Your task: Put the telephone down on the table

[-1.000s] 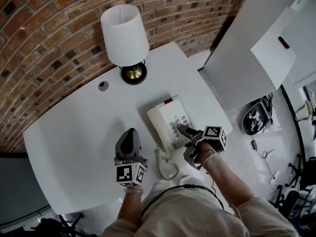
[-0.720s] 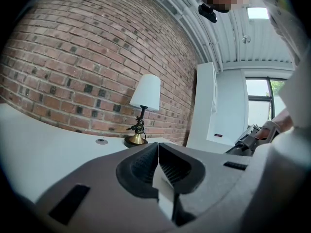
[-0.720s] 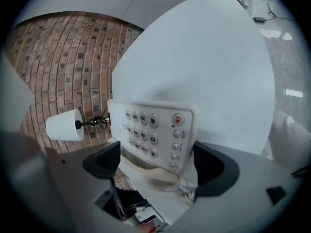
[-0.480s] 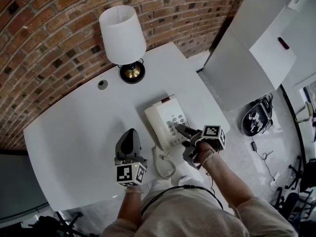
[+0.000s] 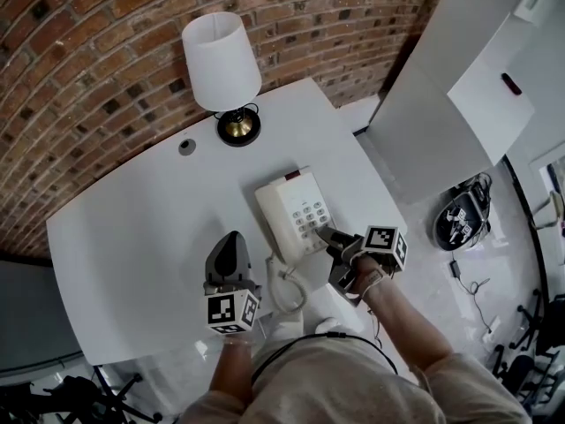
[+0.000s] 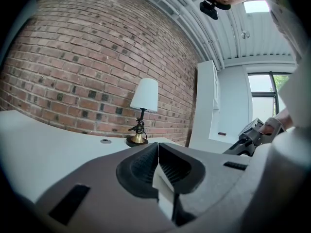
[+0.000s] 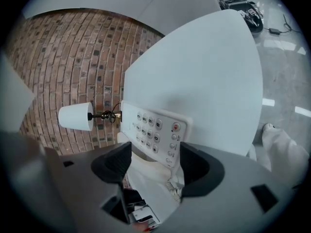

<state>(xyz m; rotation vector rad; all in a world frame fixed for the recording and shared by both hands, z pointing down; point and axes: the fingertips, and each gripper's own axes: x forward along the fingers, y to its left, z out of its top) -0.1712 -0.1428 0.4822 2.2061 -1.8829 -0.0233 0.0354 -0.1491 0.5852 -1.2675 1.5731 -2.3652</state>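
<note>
the right gripper's (image 7: 154, 164) jaws are closing around the near end of the telephone (image 5: 296, 210), which sits between them. a moment ago they stood wider. i can't say they've pinched it yet. the left gripper's (image 6: 158, 148) jaws are pressed together on nothing, hanging over the near left of the table (image 5: 141, 228). the telephone lies flat on the table toward its right edge, its curly cord (image 5: 284, 291) looped at the near side and the lamp (image 5: 222, 60) far behind. to me this looks like a fresh grip being taken, so the placing isn't settled.
</note>
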